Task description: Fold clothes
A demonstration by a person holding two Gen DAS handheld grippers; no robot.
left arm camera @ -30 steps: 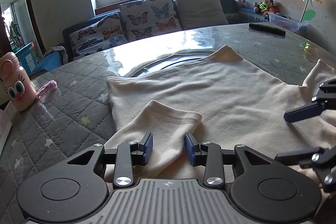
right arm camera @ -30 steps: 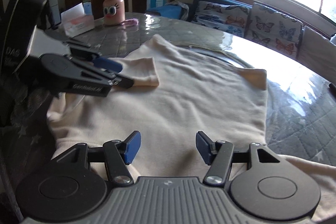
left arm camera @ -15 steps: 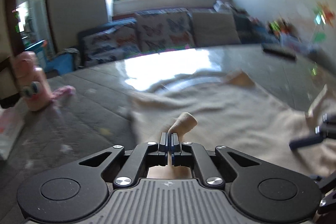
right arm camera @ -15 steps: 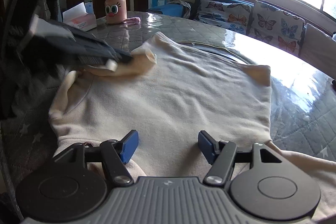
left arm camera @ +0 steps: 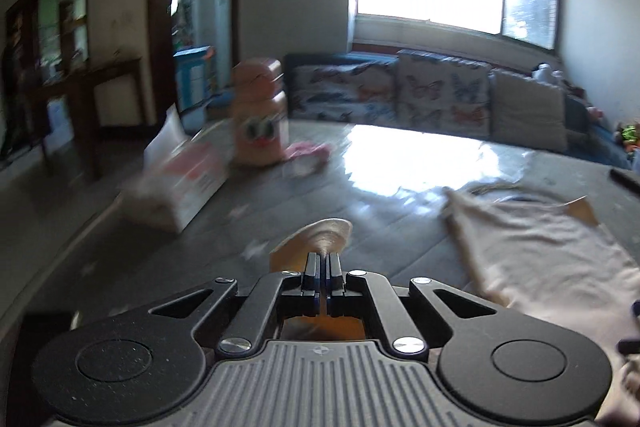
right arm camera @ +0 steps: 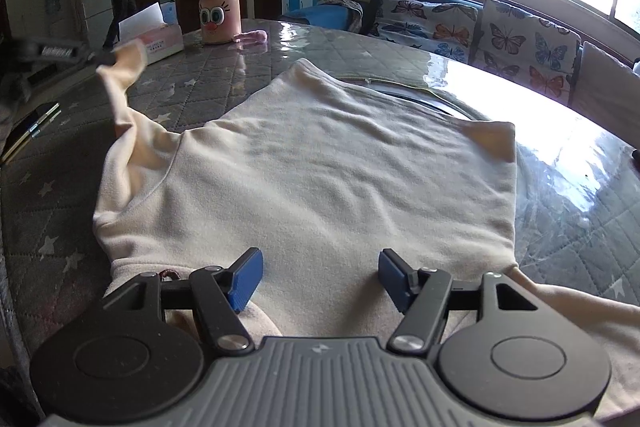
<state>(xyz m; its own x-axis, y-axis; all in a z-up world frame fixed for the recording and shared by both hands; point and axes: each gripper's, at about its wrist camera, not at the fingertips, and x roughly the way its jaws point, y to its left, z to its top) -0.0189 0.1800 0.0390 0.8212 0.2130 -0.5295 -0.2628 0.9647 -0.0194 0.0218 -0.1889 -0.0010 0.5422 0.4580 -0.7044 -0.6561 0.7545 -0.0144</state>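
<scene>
Left hand-held gripper: jaws together, clamped on the sleeve cuff. In the right wrist view it sits at the far left, blurred, above the desk.
Sleeve: cream, pulled up and out to the left from the shirt, off the desk surface along most of its length; the cuff end pokes out past the closed jaws in the left wrist view.
Phone: dark, flat on the desk at the left edge, below the raised sleeve.
Tissue box: pink and white, on the desk behind the sleeve cuff, a white tissue standing out of the top.
Bottle: pink, cartoon eyes, upright on the desk just right of the tissue box; a small pink item lies beside its base.
Shirt: cream, spread flat across the middle of the desk, body lying smooth; its second sleeve trails off to the lower right.
Right hand-held gripper: jaws apart, blue pads over the near edge of the shirt, nothing pinched between them; whether they touch the cloth, cannot tell.
Desk: grey quilted cover with stars under a glossy clear sheet, strong window glare at the right.
Sofa: butterfly cushions, behind the desk at the right, under the window.
</scene>
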